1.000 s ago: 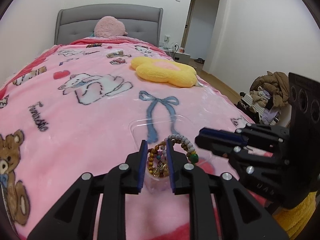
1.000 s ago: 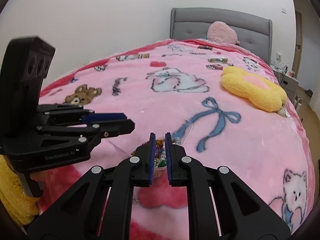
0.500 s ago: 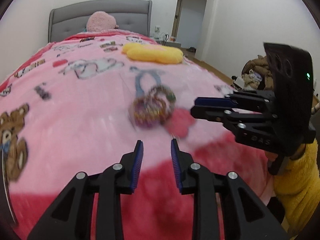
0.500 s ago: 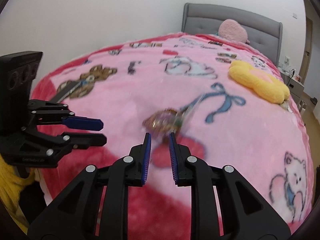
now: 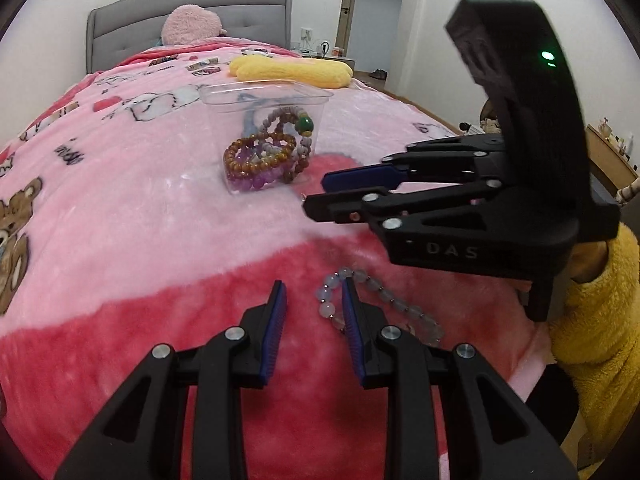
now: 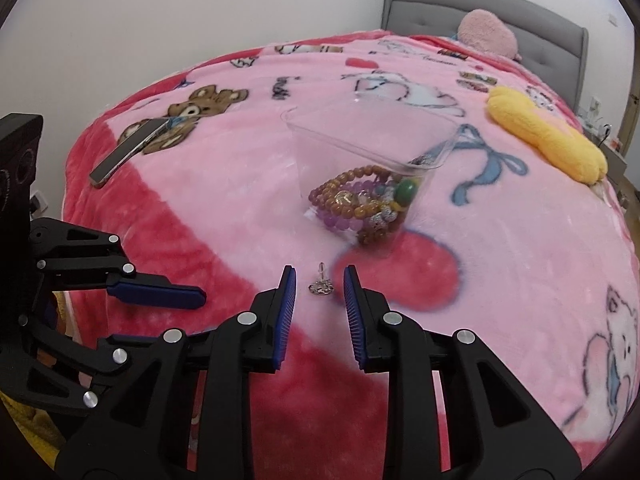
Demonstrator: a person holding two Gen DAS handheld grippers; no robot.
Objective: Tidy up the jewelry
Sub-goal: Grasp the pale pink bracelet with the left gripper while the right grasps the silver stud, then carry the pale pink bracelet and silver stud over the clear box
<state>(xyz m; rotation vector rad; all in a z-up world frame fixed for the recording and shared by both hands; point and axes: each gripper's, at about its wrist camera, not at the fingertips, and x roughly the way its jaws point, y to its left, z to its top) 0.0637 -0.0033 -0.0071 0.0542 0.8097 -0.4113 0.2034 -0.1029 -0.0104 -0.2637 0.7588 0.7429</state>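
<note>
In the left wrist view, the left gripper (image 5: 313, 292) hangs low over the red edge of the blanket (image 5: 120, 208), its jaws parted and empty after opening a moment ago, with the pale bead bracelet (image 5: 376, 300) lying loose just beside its right finger, apparently the next piece to gather. In the right wrist view, the right gripper (image 6: 319, 278), jaws just widened and gripping nothing, brackets a small silver earring (image 6: 321, 286), while the clear plastic cup (image 6: 368, 168) beyond already holds beaded bracelets, probably the collecting place.
</note>
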